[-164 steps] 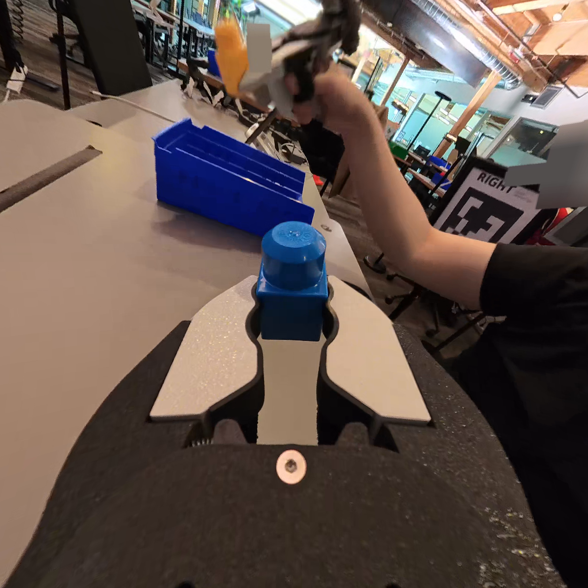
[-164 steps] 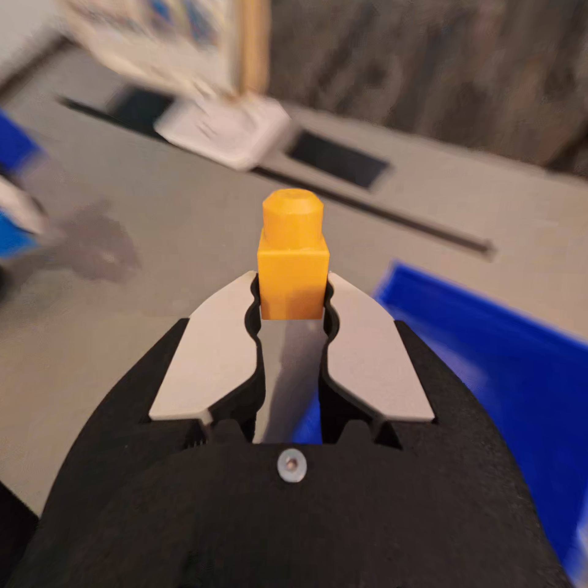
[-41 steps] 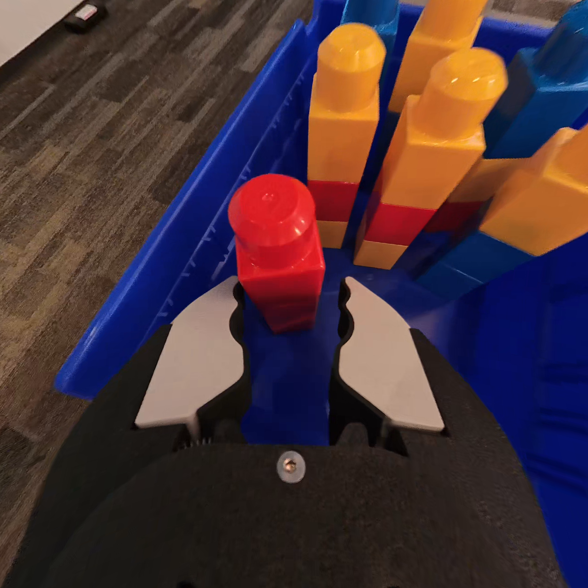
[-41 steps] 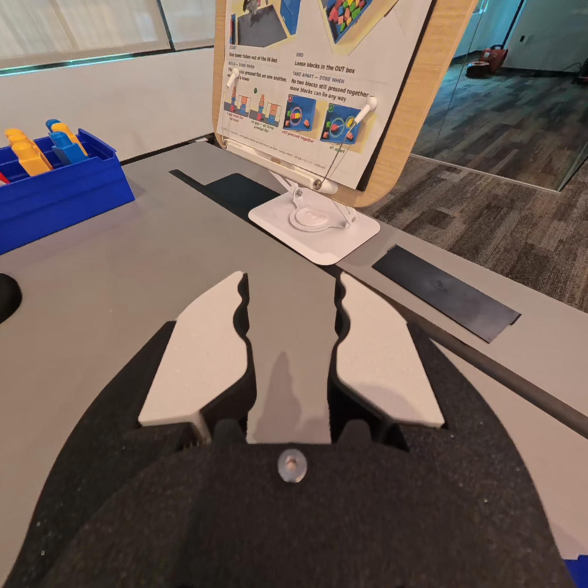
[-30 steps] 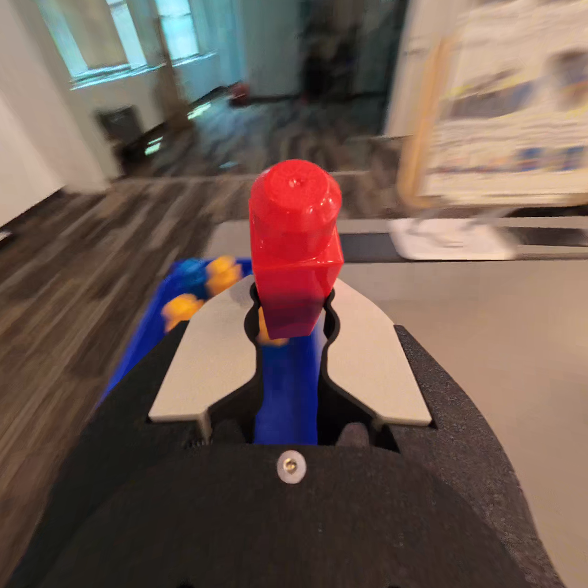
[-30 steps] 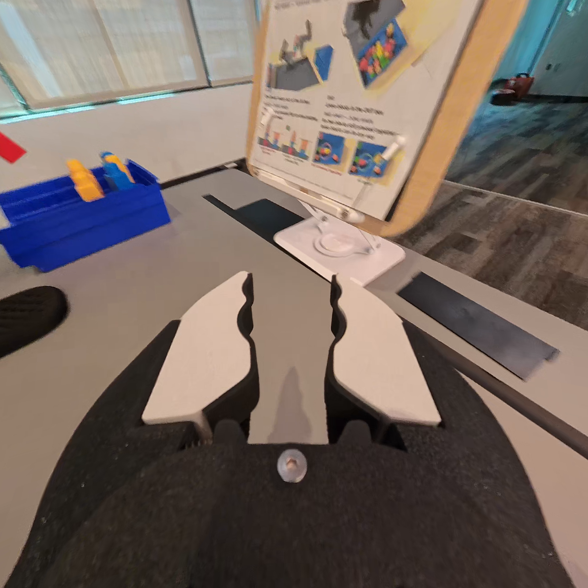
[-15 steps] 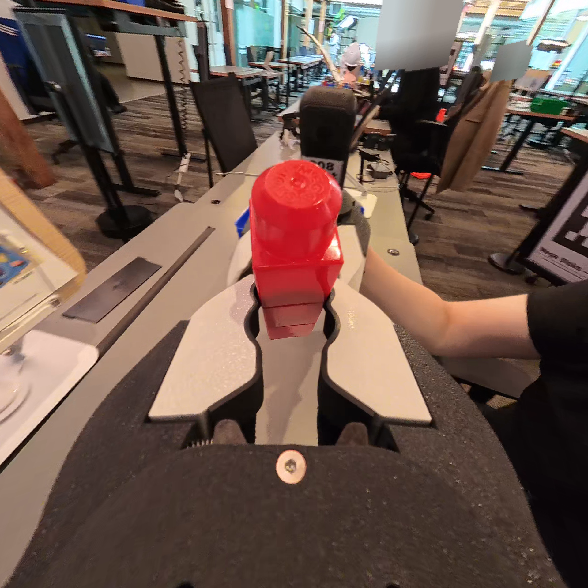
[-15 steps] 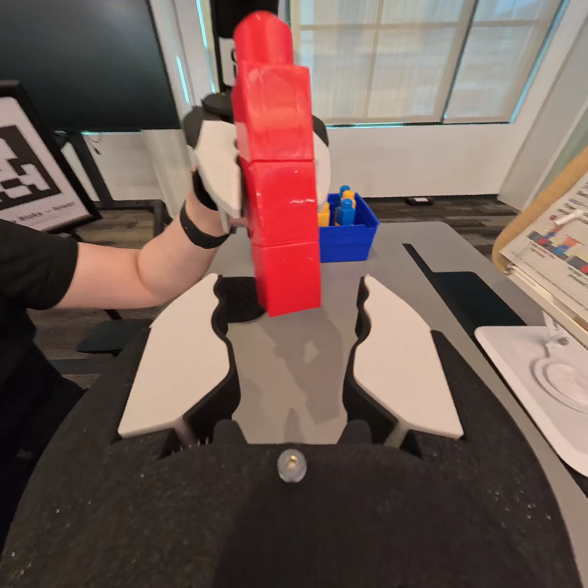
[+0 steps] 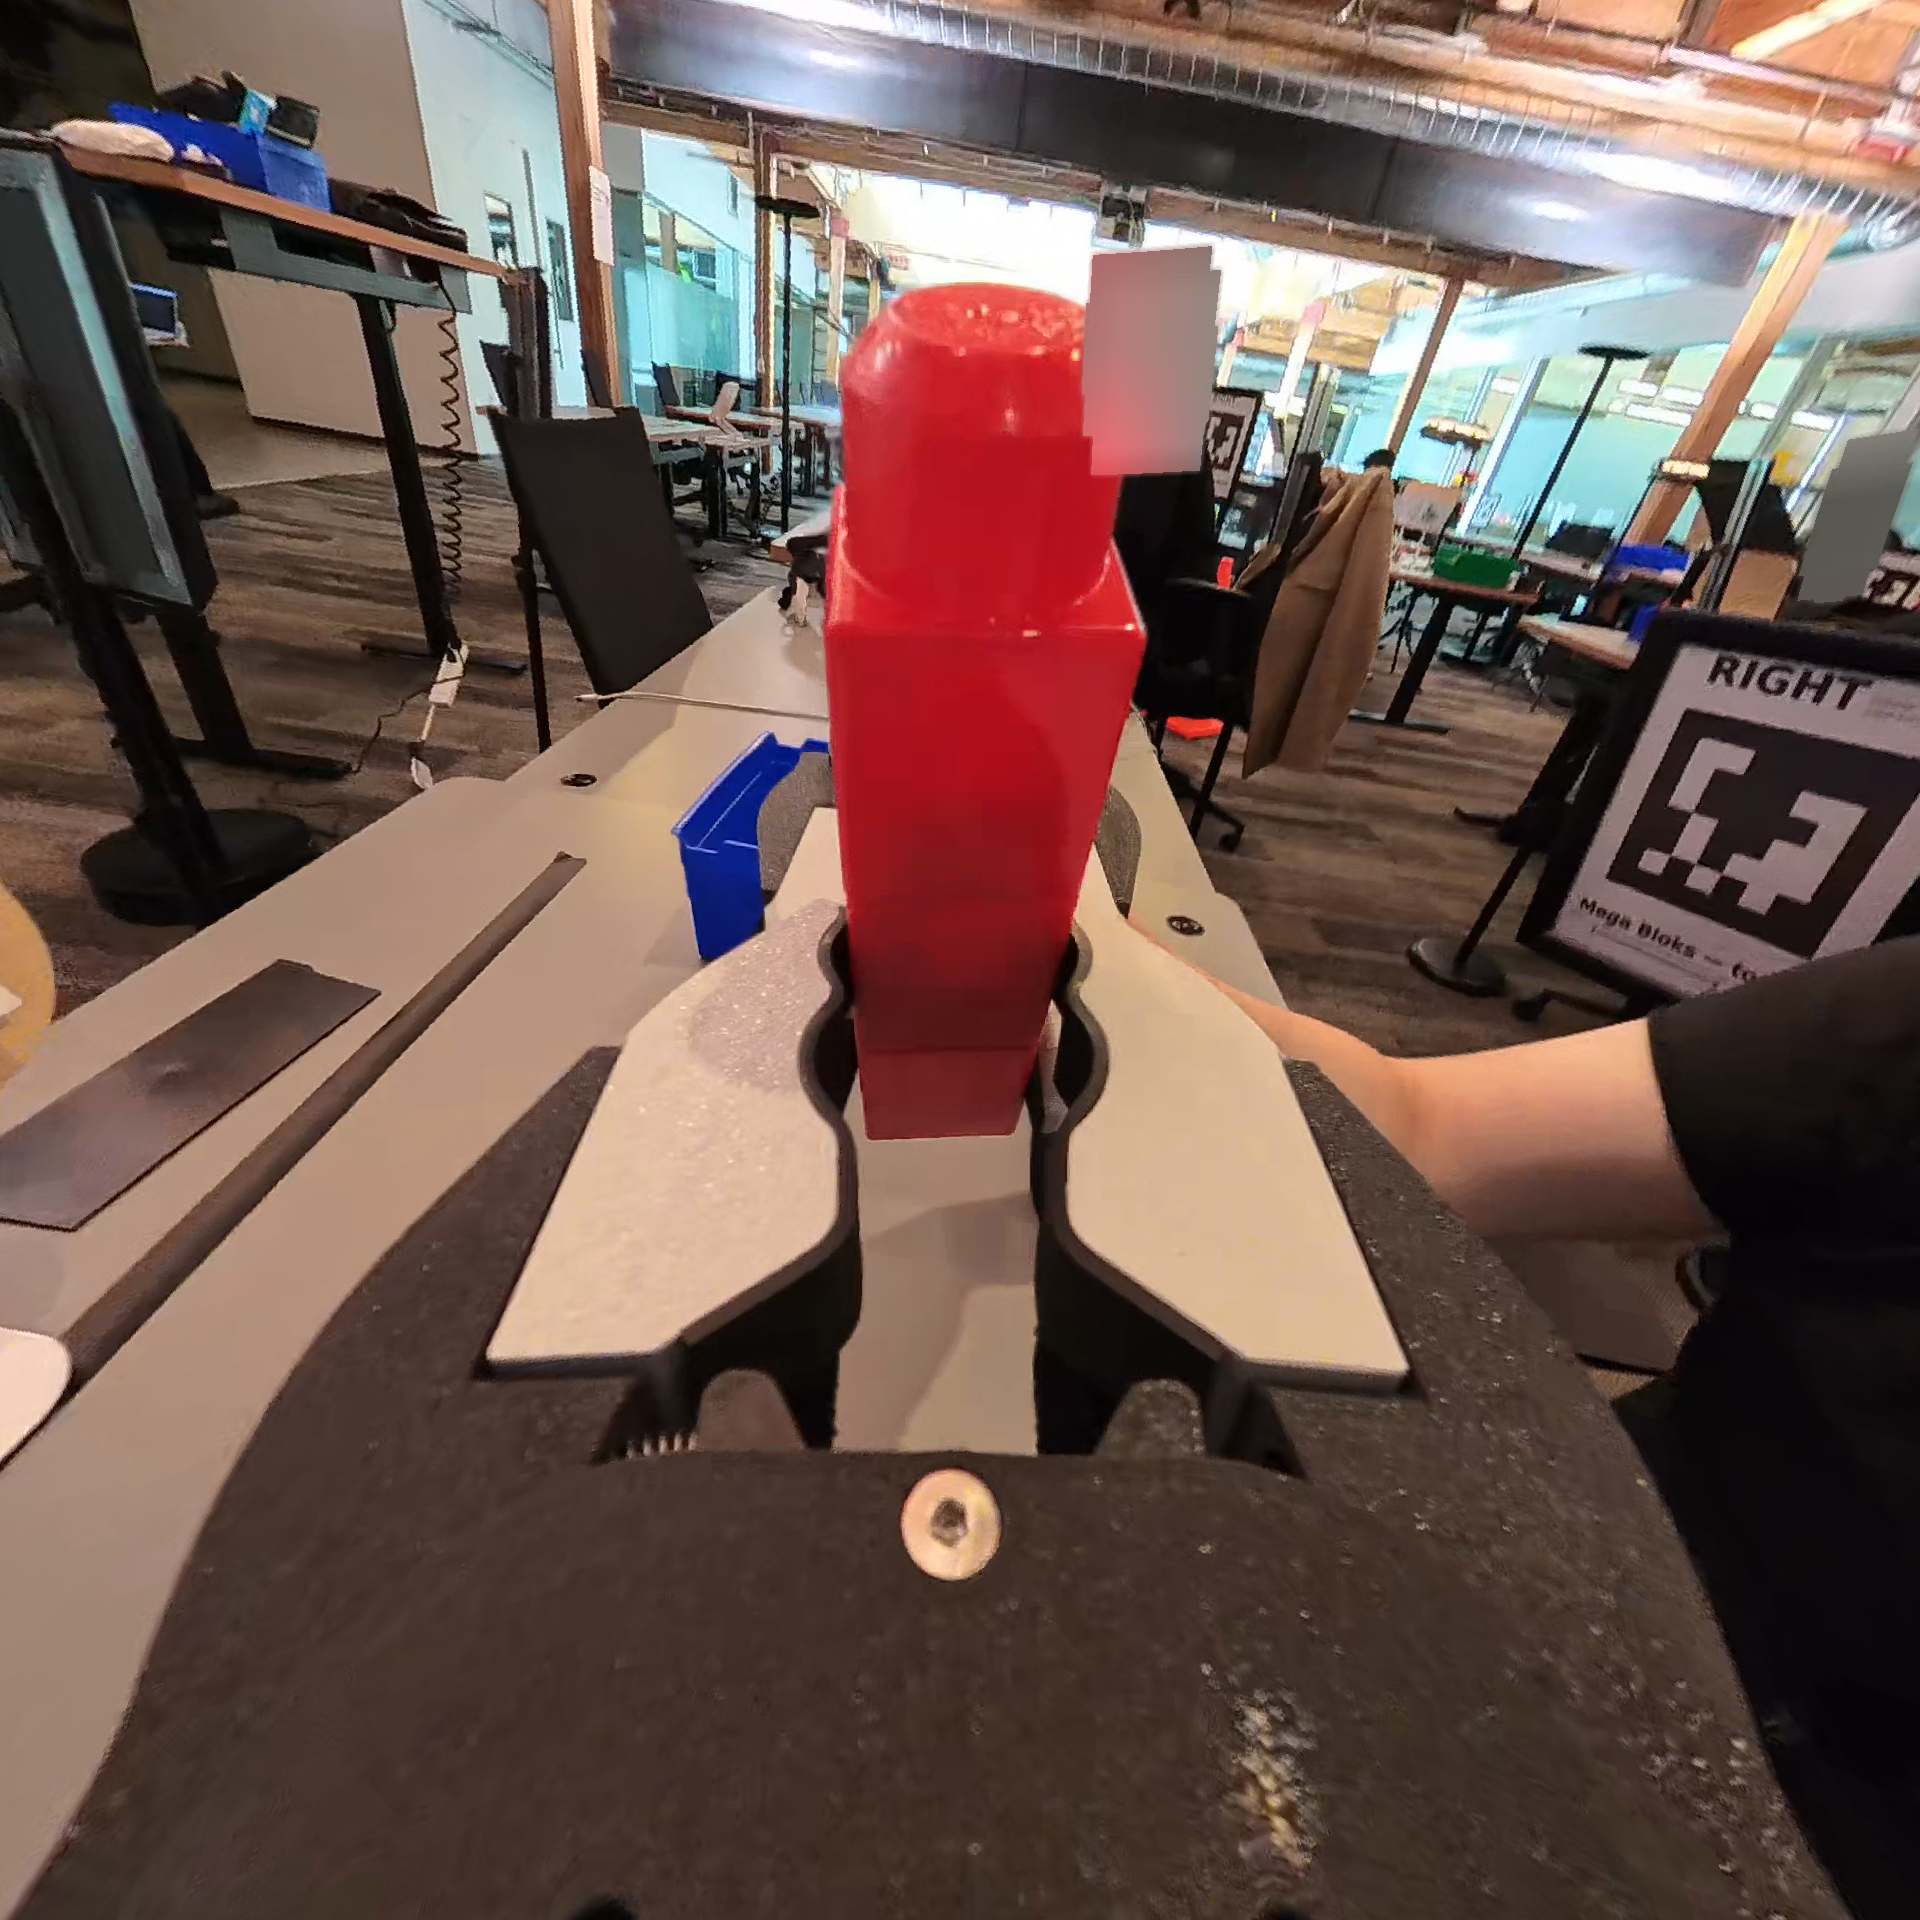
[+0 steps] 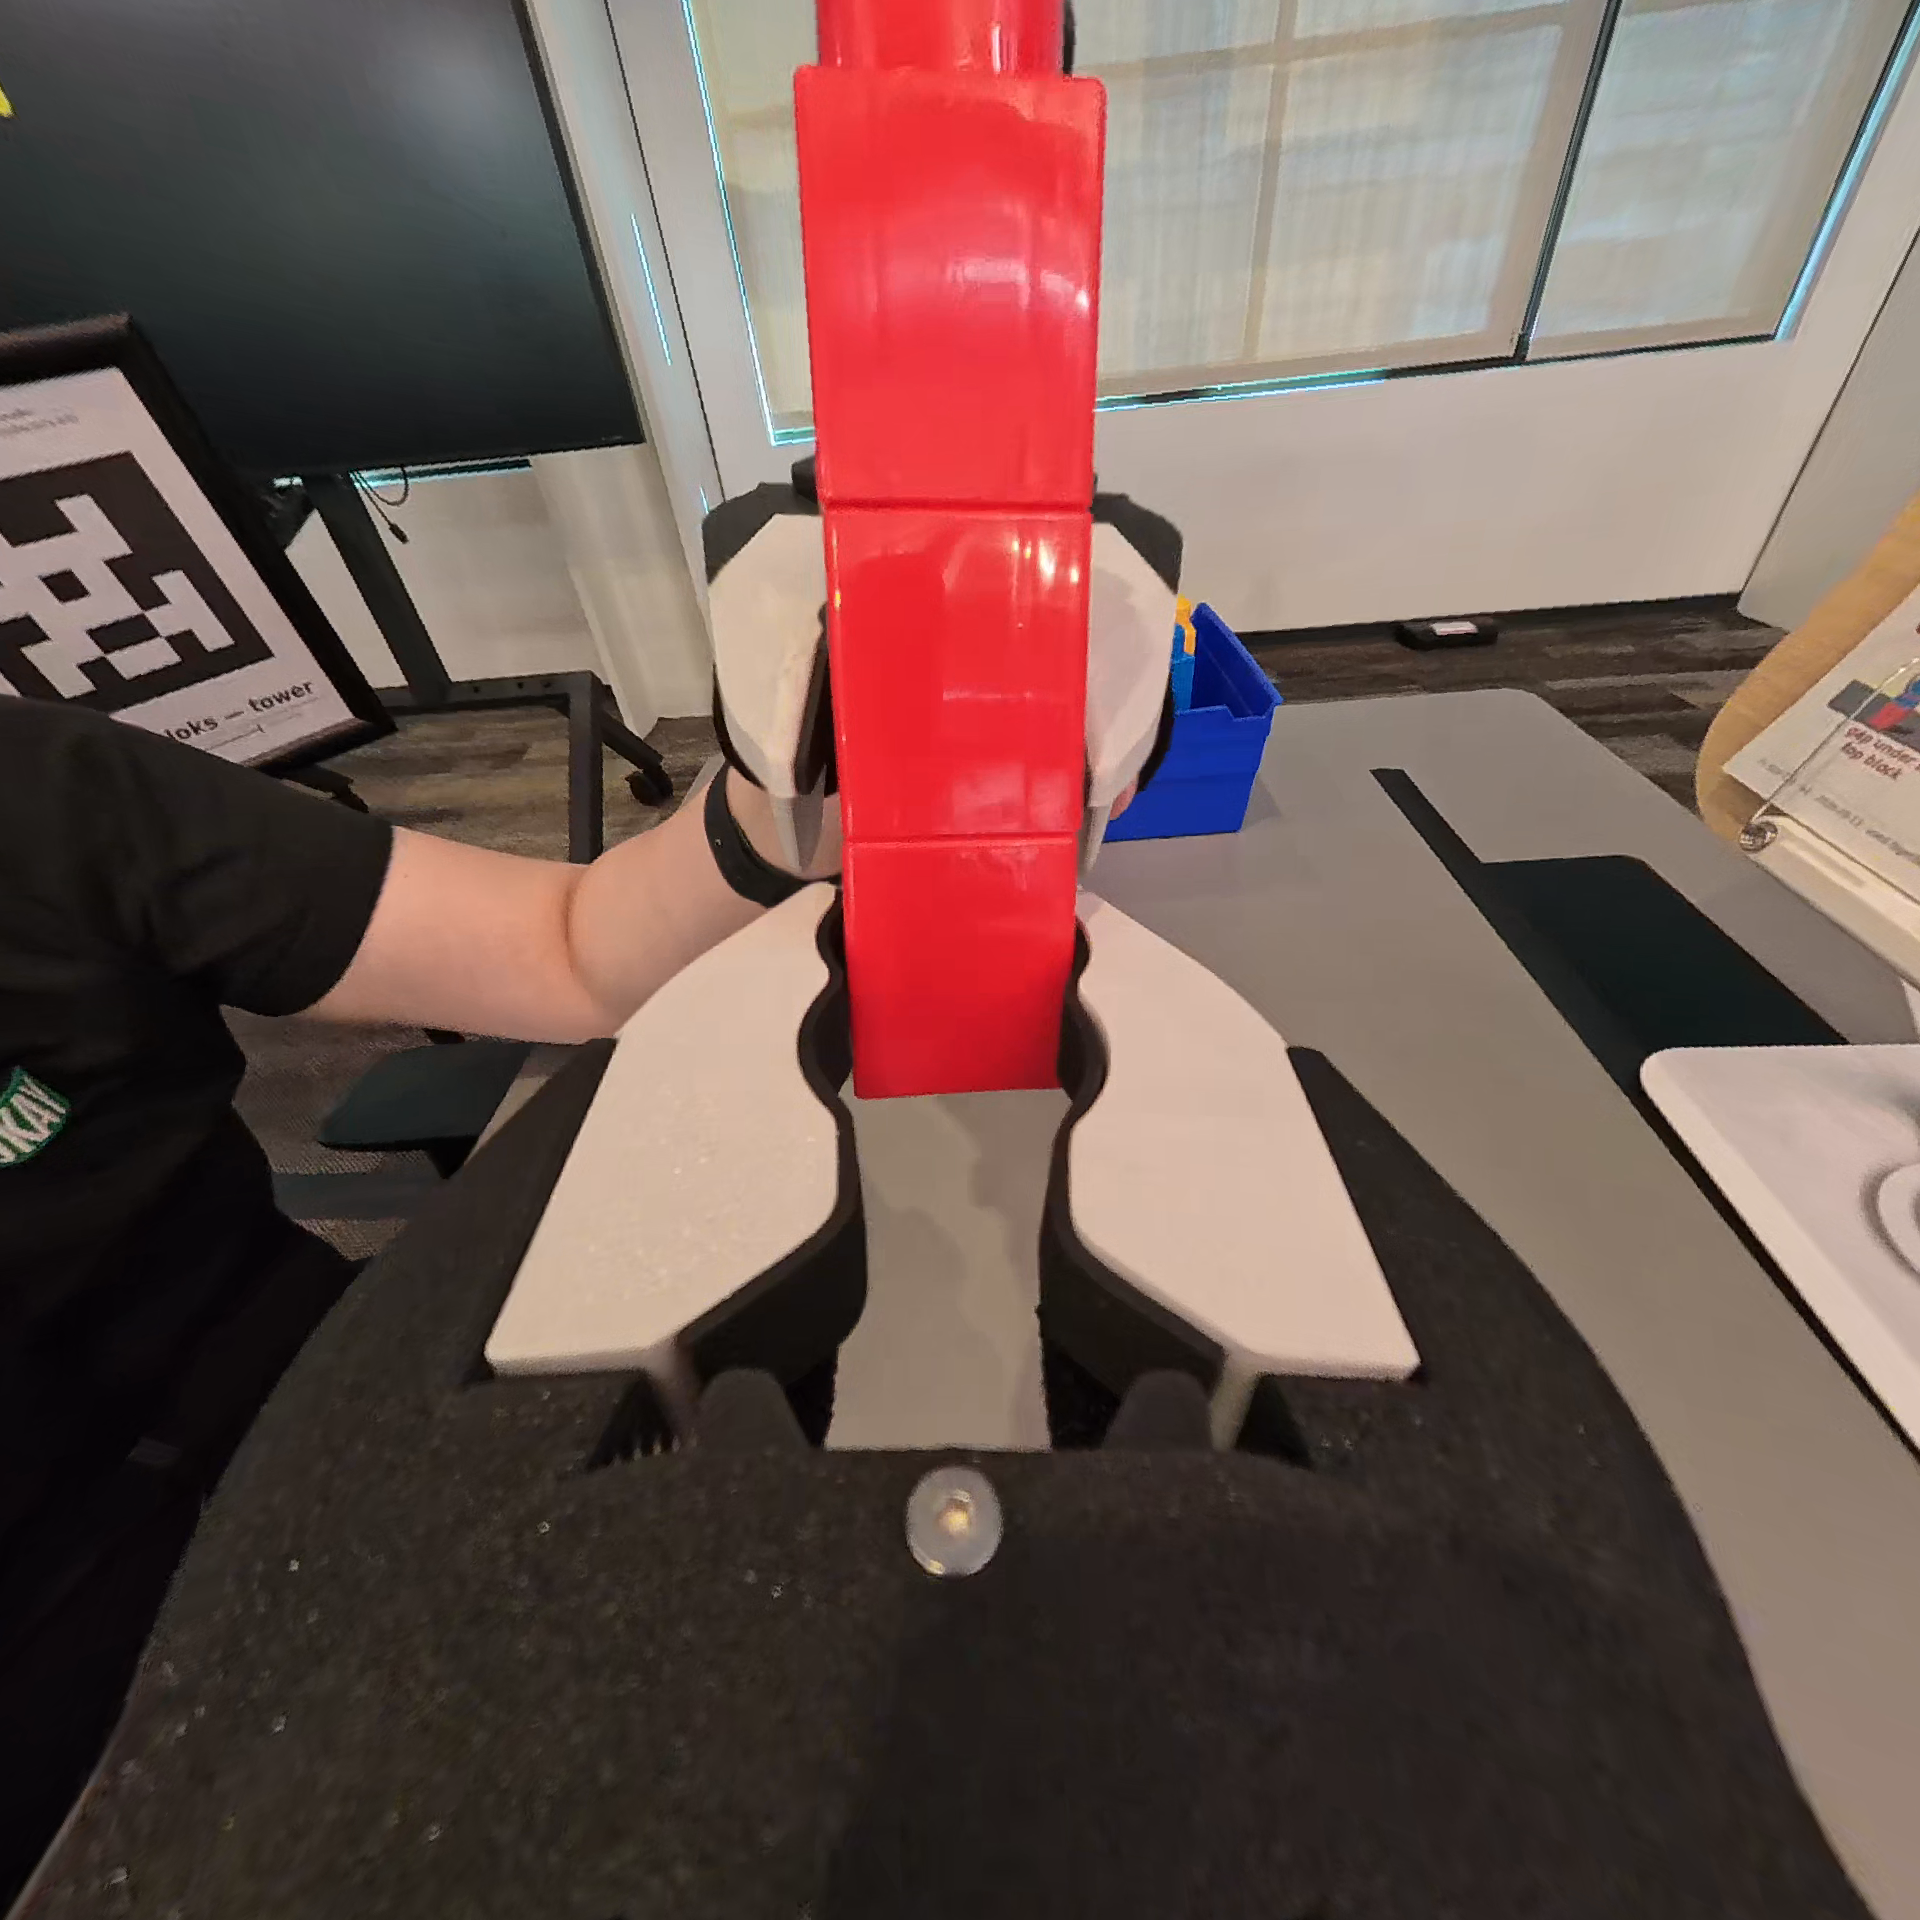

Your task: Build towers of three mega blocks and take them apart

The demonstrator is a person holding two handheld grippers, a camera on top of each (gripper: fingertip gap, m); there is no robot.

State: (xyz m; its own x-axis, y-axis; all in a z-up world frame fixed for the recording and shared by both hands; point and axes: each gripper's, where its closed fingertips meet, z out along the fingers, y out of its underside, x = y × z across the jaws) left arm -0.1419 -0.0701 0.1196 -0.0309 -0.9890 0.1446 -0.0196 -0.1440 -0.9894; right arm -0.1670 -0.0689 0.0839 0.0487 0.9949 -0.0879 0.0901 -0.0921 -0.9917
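Note:
A red tower of three mega blocks (image 9: 977,779) is held upright in the air above the grey table (image 9: 364,1091). My left gripper (image 9: 951,997) is shut on it. In the right wrist view the left gripper (image 10: 951,686) clamps the middle block of the tower (image 10: 951,312). My right gripper (image 10: 956,987) is shut on the bottom block, from the opposite side. The top stud runs out of the right wrist view. In the left wrist view the right gripper is mostly hidden behind the tower.
A blue bin (image 9: 727,842) stands on the table behind the tower. Another blue bin (image 10: 1216,717) holds yellow and blue blocks. An instruction board (image 10: 1829,727) on a white base (image 10: 1787,1164) stands at the right. The person's arm (image 10: 520,935) reaches in from the left.
The left gripper lifted the red tower out of the blue bin and swung it over the table. The right gripper, open half a second ago, has closed on the bottom block.

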